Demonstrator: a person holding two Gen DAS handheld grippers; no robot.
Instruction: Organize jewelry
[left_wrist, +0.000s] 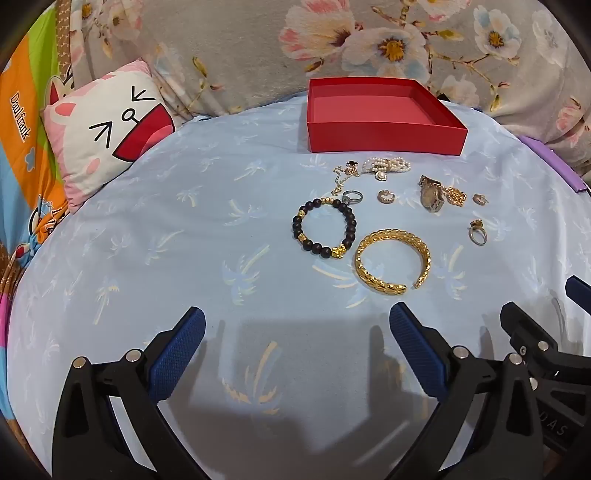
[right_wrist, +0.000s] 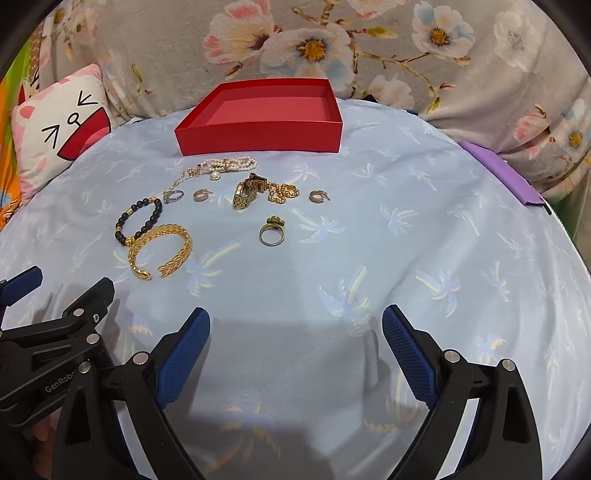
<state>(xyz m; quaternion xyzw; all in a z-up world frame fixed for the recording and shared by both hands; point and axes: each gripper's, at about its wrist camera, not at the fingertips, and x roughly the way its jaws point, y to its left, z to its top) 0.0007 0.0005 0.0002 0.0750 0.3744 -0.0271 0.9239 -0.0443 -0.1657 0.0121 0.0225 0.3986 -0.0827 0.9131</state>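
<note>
An empty red box (left_wrist: 384, 136) (right_wrist: 258, 138) sits at the far side of the blue sheet. In front of it lie a pearl bracelet (left_wrist: 388, 164) (right_wrist: 231, 163), a gold watch (left_wrist: 430, 194) (right_wrist: 247, 194), a thin gold chain (left_wrist: 341, 179), a black bead bracelet (left_wrist: 325, 230) (right_wrist: 138, 221), a gold cuff bangle (left_wrist: 393, 260) (right_wrist: 160, 253), a gold ring (left_wrist: 476, 230) (right_wrist: 272, 230) and small hoop earrings (left_wrist: 386, 195) (right_wrist: 319, 195). My left gripper (left_wrist: 297, 343) is open and empty, short of the bangle. My right gripper (right_wrist: 295, 343) is open and empty, short of the ring.
A cat-face pillow (left_wrist: 107, 133) (right_wrist: 55, 125) lies at the far left. A floral blanket (left_wrist: 369, 40) (right_wrist: 332, 44) rises behind the box. A purple flat object (right_wrist: 498, 173) lies at the right edge. Each gripper shows at the other view's edge.
</note>
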